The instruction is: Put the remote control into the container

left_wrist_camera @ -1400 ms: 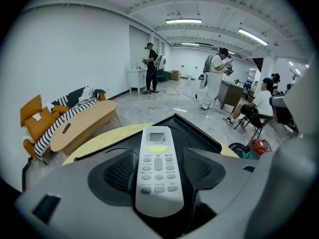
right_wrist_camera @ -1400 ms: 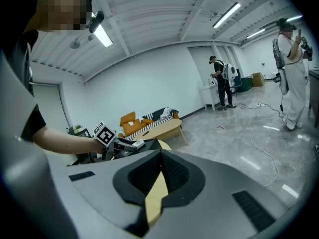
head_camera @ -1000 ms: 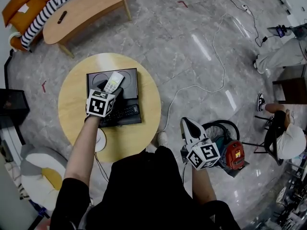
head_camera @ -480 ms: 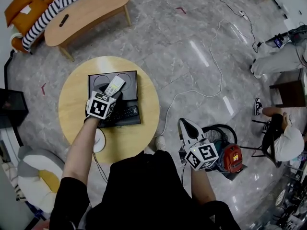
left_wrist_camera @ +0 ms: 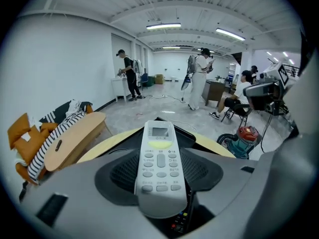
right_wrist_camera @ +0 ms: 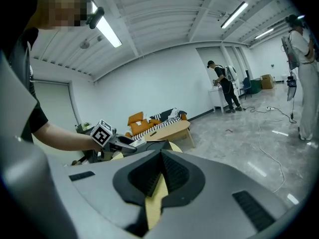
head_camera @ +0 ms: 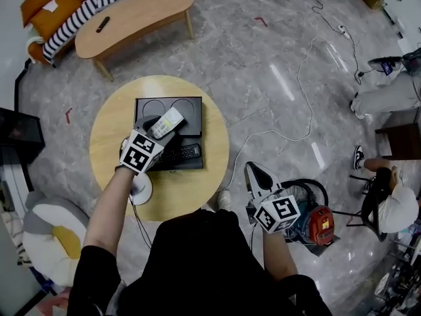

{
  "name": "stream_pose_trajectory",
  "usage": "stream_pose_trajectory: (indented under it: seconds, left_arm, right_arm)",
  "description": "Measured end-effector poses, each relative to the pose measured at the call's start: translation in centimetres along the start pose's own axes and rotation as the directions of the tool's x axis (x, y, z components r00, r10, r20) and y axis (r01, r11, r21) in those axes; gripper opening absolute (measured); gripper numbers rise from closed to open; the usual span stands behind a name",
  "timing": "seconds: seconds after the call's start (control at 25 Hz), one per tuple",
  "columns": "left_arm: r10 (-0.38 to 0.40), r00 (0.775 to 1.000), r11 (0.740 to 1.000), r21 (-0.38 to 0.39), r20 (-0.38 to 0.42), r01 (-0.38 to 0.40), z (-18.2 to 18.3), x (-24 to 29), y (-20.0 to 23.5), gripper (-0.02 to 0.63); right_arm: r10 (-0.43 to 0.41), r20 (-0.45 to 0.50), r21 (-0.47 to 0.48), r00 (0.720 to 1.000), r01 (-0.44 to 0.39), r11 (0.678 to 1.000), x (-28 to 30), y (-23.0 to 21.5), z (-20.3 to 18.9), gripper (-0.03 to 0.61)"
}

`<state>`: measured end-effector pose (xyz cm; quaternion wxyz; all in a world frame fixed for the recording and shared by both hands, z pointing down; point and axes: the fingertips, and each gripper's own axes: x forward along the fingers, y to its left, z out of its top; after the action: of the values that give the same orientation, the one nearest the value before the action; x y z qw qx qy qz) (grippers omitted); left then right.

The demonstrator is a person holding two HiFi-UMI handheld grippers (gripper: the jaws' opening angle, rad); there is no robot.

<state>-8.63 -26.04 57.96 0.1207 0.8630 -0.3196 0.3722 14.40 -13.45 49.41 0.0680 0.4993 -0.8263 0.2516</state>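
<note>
My left gripper (head_camera: 160, 128) is shut on a white remote control (head_camera: 167, 122) and holds it above the front of the black container (head_camera: 189, 106), a flat box with two round recesses on the round wooden table (head_camera: 204, 176). In the left gripper view the white remote (left_wrist_camera: 159, 168) lies lengthwise between the jaws, buttons up, with a black remote (left_wrist_camera: 180, 222) below it. That black remote (head_camera: 183, 153) lies at the container's near edge. My right gripper (head_camera: 258, 175) hangs off the table over the floor, shut and empty (right_wrist_camera: 160, 158).
A white disc (head_camera: 140, 188) lies on the table by my left wrist. A red vacuum cleaner (head_camera: 320, 219) and a chair stand beside my right gripper. A white cable (head_camera: 289, 127) crosses the floor. A long wooden table (head_camera: 131, 15) stands farther off, and people are at the right.
My left gripper has risen a little with the white remote and rolled slightly, and drawn back toward the container's near edge. The right gripper has shifted only slightly.
</note>
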Motion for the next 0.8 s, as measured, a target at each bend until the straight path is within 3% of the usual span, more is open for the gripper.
stream_pose_trajectory:
  seconds: [0.28, 0.52, 0.8]
  left_arm:
    - [-0.092, 0.995, 0.970, 0.223, -0.039, 0.098, -2.0, -1.6, -3.9, 0.262]
    - [-0.179, 0.982, 0.948, 0.255, -0.061, 0.188, -3.4, -1.9, -6.7, 0.262]
    - [-0.247, 0.957, 0.913, 0.296, -0.153, 0.282, -6.0, -0.4, -8.2, 0.262]
  right_arm:
    - [0.014, -0.009, -0.004, 1.000, -0.014, 1.000, 0.7, 0.6, -0.3, 0.008]
    - [0.030, -0.016, -0.001, 0.999, -0.030, 1.000, 1.5, 1.3, -0.6, 0.008]
    - [0.028, -0.027, 0.012, 0.999, -0.028, 1.000, 1.7, 1.6, -1.2, 0.008]
